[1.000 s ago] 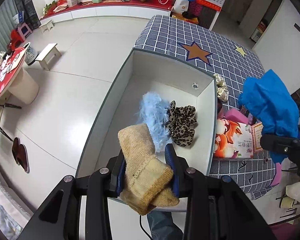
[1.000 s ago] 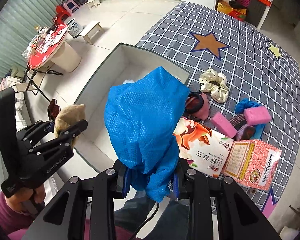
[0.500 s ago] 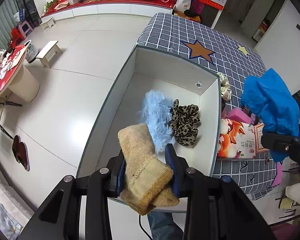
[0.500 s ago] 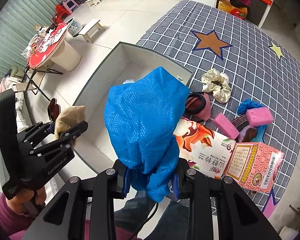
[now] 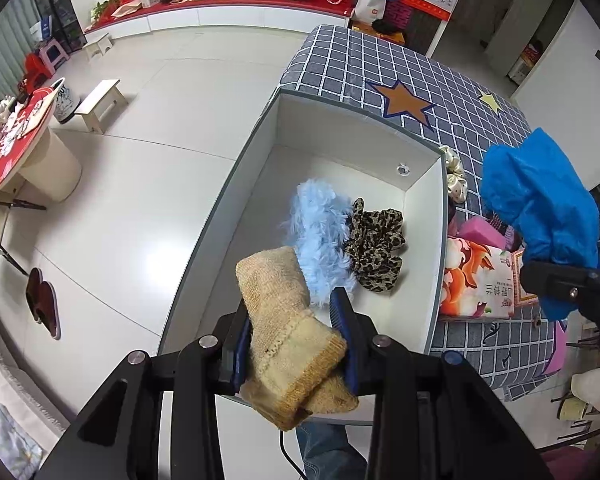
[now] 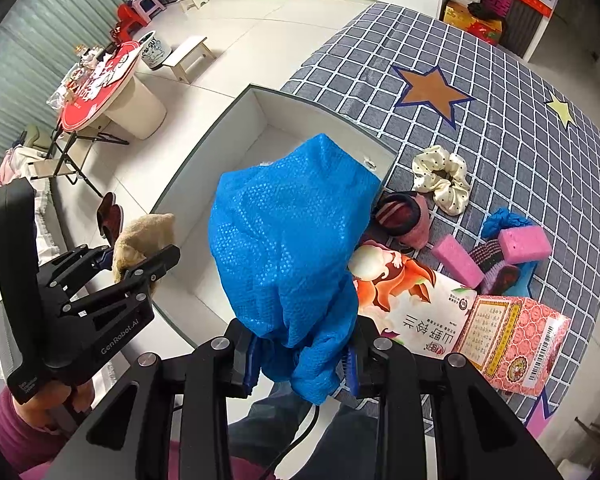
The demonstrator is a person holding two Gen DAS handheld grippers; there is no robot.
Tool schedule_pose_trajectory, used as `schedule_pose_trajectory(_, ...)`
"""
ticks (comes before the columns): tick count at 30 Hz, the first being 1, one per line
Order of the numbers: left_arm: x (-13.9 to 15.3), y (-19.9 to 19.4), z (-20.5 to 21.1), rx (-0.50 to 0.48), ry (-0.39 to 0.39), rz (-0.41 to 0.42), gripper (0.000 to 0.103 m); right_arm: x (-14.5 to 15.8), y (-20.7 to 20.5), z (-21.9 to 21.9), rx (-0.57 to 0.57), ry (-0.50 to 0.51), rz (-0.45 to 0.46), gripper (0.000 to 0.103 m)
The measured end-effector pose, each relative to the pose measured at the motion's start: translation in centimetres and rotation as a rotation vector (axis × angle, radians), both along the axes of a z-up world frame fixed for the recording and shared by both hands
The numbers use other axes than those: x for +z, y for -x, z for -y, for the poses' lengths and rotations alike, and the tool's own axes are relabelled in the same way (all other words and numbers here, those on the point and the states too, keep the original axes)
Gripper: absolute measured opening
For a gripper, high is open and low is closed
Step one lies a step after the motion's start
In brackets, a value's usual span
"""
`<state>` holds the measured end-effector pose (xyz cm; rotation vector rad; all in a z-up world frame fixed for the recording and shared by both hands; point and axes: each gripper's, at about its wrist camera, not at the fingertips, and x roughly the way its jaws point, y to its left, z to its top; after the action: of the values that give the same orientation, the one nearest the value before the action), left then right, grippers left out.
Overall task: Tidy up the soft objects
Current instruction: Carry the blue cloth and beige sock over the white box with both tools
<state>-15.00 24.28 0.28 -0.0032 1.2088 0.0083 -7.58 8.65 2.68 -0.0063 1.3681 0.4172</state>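
My left gripper (image 5: pixel 294 320) is shut on a tan knitted sock (image 5: pixel 288 328) and holds it above the near end of an open white box (image 5: pixel 436 240). A fluffy light-blue piece (image 5: pixel 320 232) and a leopard-print scrunchie (image 5: pixel 376 244) lie inside the box. My right gripper (image 6: pixel 300 354) is shut on a blue textured cloth (image 6: pixel 288 248), held up over the box's right wall (image 6: pixel 386 168). The left gripper (image 6: pixel 140 258) with the sock shows at the left in the right wrist view.
The checked grey tablecloth (image 6: pixel 500 120) carries a cream scrunchie (image 6: pixel 440 178), a pink-striped sock (image 6: pixel 404 216), pink sponges (image 6: pixel 456 260), a tissue pack (image 6: pixel 412 304) and a pink carton (image 6: pixel 512 340). White floor, a stool (image 5: pixel 100 104) and a red round table (image 5: pixel 16 140) lie left.
Both grippers have risen and drawn back slightly with their loads; the box and table look a little farther away. Neither grip has changed.
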Motion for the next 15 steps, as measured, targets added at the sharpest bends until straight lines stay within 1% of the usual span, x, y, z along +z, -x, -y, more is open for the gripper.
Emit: schedule_pose_trajectory(15, 0.0, 0.1, -0.34, 0.001, -0.011, -0.003, 0.04, 0.05, -0.41, -0.96, 0.028, -0.007, 0.003, 0.033)
